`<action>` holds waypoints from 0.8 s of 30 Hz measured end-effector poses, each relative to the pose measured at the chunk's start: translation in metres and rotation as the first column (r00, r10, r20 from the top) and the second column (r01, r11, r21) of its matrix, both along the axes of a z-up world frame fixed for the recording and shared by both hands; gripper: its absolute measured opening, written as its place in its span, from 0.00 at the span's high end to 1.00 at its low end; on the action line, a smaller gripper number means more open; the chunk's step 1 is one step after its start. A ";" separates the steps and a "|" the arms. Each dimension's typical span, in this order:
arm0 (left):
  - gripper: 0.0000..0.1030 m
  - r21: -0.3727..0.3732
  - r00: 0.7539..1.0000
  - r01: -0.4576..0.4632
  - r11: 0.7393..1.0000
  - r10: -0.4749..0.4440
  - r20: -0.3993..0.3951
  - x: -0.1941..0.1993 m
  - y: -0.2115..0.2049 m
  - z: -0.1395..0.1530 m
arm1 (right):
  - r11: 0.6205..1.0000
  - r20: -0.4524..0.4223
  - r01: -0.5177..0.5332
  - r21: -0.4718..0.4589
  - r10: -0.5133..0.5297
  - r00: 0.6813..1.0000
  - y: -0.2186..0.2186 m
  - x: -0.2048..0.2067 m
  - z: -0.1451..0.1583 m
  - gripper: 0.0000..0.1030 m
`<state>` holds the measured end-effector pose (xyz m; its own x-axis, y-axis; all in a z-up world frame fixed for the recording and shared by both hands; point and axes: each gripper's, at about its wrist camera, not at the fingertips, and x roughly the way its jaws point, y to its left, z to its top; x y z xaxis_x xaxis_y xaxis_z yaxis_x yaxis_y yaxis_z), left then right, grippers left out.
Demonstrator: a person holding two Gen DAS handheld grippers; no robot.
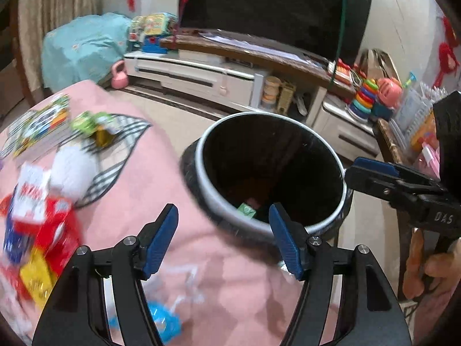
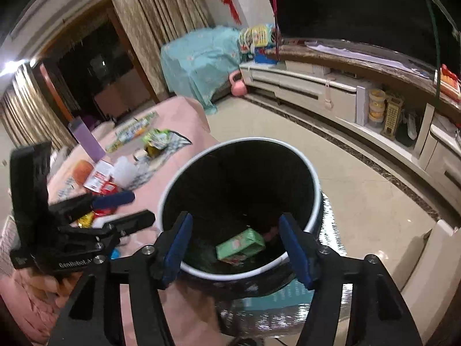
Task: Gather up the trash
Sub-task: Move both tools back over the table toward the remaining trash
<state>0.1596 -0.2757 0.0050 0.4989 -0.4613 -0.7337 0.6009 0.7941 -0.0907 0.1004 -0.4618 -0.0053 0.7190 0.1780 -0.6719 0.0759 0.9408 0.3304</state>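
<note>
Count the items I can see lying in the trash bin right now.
2: a green carton on the bin bottom, and something pink just behind it. The dark interior may hide more.

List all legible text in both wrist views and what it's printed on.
"DAS": on the right gripper body, left wrist view.
"GenRobot.A", cut off by a screw: on the left gripper body, right wrist view.
Too blurred to read: red and white packets, yellow wrapper, booklets, green carton inside the bin.
</note>
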 end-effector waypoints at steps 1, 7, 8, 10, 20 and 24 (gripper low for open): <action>0.33 -0.010 1.000 -0.017 1.000 0.017 0.004 -0.003 0.008 0.000 | 1.000 0.017 0.001 0.014 -0.001 1.000 0.005 -0.005 0.000 0.30; 0.32 -0.054 0.994 -0.109 0.993 0.109 -0.001 -0.023 0.058 -0.006 | 0.998 0.095 -0.012 0.062 0.006 0.995 0.041 -0.025 0.001 0.14; 0.32 -0.060 0.993 -0.121 0.991 0.121 -0.003 -0.025 0.065 -0.007 | 0.998 0.101 -0.018 0.066 0.011 0.995 0.046 -0.026 0.001 0.14; 0.32 -0.066 0.989 -0.147 0.987 0.147 -0.008 -0.029 0.080 -0.010 | 0.997 0.105 -0.040 0.071 0.033 0.994 0.065 -0.029 -0.002 0.14; 0.32 -0.093 0.964 -0.265 0.960 0.264 -0.018 -0.054 0.151 -0.020 | 0.991 0.090 -0.116 0.072 0.109 0.990 0.125 -0.038 -0.016 0.14; 0.32 -0.107 0.951 -0.309 0.945 0.308 -0.030 -0.060 0.177 -0.024 | 0.986 0.078 -0.136 0.100 0.128 0.989 0.142 -0.038 -0.024 0.14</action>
<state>0.1000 -0.0987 -0.0186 0.6205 -0.3637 -0.6948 0.3261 0.9254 -0.1932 0.0629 -0.3202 -0.0289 0.7294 0.3410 -0.5930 -0.0738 0.9010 0.4275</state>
